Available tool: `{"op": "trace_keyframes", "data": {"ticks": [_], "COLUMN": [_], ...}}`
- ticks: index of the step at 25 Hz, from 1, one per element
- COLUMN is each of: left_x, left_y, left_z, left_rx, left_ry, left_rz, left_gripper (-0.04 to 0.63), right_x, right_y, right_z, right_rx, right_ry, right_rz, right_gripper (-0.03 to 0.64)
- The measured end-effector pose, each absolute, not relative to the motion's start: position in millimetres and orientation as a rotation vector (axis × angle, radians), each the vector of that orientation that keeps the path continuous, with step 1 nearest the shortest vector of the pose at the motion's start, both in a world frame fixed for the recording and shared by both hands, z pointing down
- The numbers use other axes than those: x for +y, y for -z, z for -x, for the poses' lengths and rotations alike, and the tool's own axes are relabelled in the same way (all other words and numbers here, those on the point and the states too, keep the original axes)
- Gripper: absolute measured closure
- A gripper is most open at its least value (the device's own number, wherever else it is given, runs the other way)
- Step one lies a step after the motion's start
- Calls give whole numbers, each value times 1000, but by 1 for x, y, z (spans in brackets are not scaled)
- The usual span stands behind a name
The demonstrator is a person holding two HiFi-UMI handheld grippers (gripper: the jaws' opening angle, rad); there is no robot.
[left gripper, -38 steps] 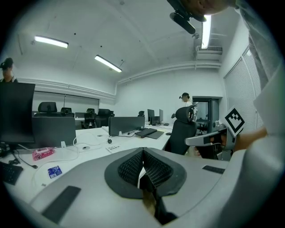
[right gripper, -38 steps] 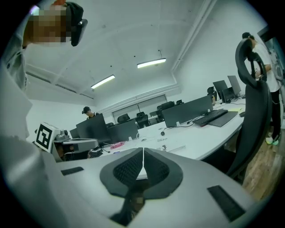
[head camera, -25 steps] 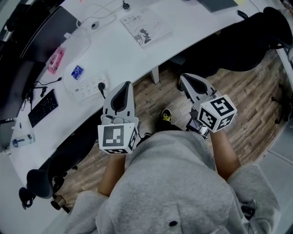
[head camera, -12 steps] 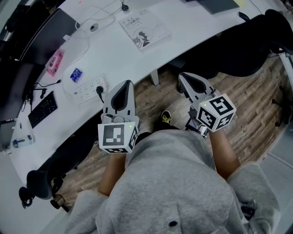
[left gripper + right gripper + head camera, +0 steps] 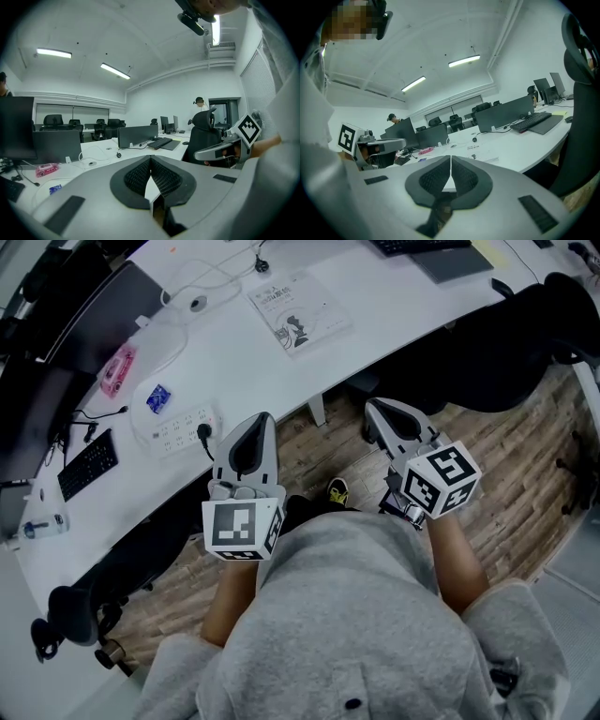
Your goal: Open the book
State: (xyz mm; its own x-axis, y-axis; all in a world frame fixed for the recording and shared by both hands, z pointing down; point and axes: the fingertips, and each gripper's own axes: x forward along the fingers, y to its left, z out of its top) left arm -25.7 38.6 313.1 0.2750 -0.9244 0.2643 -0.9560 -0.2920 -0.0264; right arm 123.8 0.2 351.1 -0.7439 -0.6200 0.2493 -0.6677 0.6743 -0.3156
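Note:
A thin white book with a dark figure on its cover lies closed on the white desk, at the top of the head view; in the right gripper view the book shows beyond the jaws. My left gripper is held near the desk's front edge, well short of the book, jaws together and empty. My right gripper hovers over the wooden floor just off the desk edge, also shut and empty. In their own views the left gripper and right gripper both show pads meeting.
On the desk's left part lie a power strip, a small blue card, a pink object, cables and a keyboard. Black office chairs stand at right and lower left. A monitor stands at the top left.
Both grippers stay where they were, shut. The view has shifted slightly, so the desk and book sit a little lower in the picture.

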Motion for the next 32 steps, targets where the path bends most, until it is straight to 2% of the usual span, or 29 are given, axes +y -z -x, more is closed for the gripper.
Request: {"op": "trace_keyframes", "data": {"ticks": [20, 32], "left_x": [50, 10], "left_y": [-305, -304], "left_z": [50, 61], "left_rx": [-1899, -1922], "left_ry": [-317, -295], "left_rz": [-2354, -2347], "left_gripper": [584, 584], "right_x": [8, -25], "right_y": [-348, -342], "right_z": [-109, -106], "right_rx": [-2813, -2832], "right_ry": [-576, -604], "right_rz": [-974, -1019], "right_gripper": [586, 584]}}
